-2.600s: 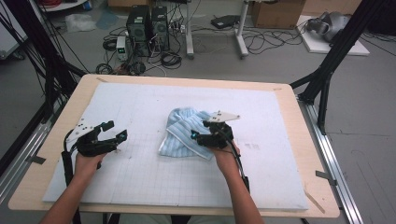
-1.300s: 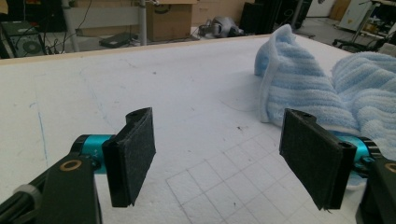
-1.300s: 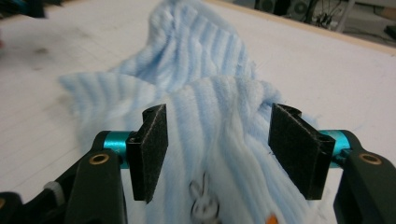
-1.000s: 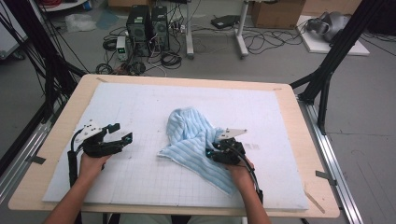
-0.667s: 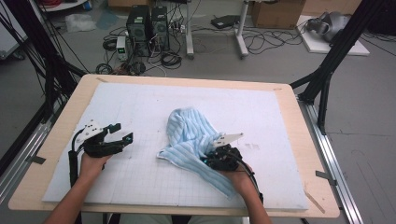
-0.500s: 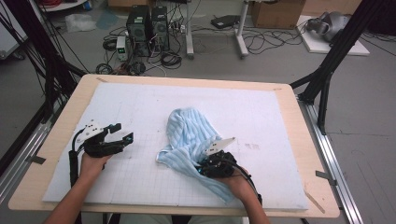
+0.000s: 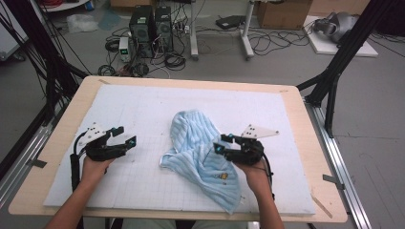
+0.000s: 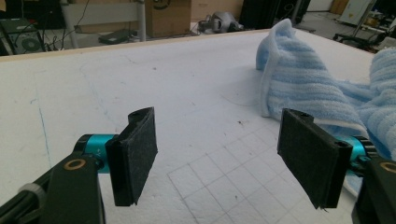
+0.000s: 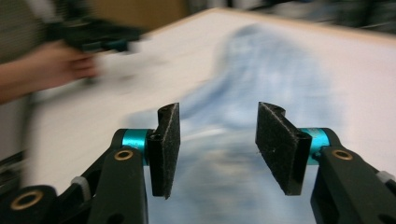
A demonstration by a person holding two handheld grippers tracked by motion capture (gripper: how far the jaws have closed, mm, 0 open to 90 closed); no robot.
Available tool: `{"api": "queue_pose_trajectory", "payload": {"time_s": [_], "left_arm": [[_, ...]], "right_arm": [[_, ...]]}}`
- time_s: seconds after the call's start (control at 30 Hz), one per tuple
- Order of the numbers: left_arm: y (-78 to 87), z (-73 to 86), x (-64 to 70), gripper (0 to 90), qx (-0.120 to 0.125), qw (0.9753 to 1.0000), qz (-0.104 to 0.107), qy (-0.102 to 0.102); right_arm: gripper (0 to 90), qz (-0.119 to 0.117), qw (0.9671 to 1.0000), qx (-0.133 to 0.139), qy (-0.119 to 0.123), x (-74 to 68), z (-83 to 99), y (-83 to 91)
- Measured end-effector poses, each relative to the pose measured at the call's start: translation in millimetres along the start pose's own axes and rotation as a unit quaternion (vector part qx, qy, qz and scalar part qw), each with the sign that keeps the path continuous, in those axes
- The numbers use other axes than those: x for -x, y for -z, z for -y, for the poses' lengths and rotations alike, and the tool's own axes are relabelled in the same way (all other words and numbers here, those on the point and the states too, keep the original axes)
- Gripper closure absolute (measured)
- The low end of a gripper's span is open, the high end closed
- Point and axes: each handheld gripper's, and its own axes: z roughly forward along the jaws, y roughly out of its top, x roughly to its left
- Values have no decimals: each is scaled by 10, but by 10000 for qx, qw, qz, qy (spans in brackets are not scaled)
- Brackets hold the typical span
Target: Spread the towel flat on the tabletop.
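A light blue striped towel (image 7: 200, 152) lies crumpled on the white gridded mat (image 7: 143, 114), one corner stretched toward the near edge. My right gripper (image 7: 220, 144) hovers over the towel's right side, open, with nothing between its pads; in the right gripper view the towel (image 9: 243, 93) is blurred beyond the gripper (image 9: 217, 140). My left gripper (image 7: 125, 135) is open over bare mat, well left of the towel. In the left gripper view the towel (image 8: 303, 88) lies to the right, past the gripper (image 8: 224, 149).
The mat covers a wooden table (image 7: 305, 124). Black frame posts (image 7: 334, 71) stand at the table's right and left sides. Computer towers (image 7: 150, 26), cables and boxes sit on the floor beyond the far edge.
My right gripper dragged a towel corner toward the near edge, spreading the towel, then let go and moved back up over it. The left gripper barely moved.
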Motion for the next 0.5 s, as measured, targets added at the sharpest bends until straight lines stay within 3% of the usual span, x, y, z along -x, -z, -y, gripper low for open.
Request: {"api": "queue_pose_trajectory", "payload": {"time_s": [0.07,0.1,0.17,0.2,0.27,0.37,0.4,0.43,0.47,0.5], "left_arm": [[2,-3,4,286,4,10000,14,-23],[3,-3,4,286,3,10000,8,-27],[1,0,2,286,12,10000,-5,-3],[-2,1,0,286,2,10000,-1,1],[-3,2,-2,286,-13,10000,9,-18],[0,1,-1,286,-12,10000,16,-4],[2,1,-5,286,-8,10000,17,-4],[4,1,-9,286,1,10000,8,-4],[4,3,-12,286,9,10000,3,5],[4,4,-15,286,1,10000,5,11]], "right_arm": [[528,477,9988,-33,-144,166,-25,-43],[553,825,9960,-168,-291,321,-38,-155],[561,924,9948,-244,-361,370,-41,-212],[561,1032,9929,-368,-468,437,-38,-318],[561,1212,9893,-676,-446,511,-19,-503],[563,1255,9826,-1275,-503,584,72,-811],[563,1255,9826,-1275,-503,584,72,-811],[571,1244,9806,-1427,-510,577,94,-855],[575,1255,9805,-1432,-487,560,108,-873],[691,1033,9830,-1450,-447,538,114,-856]]}}
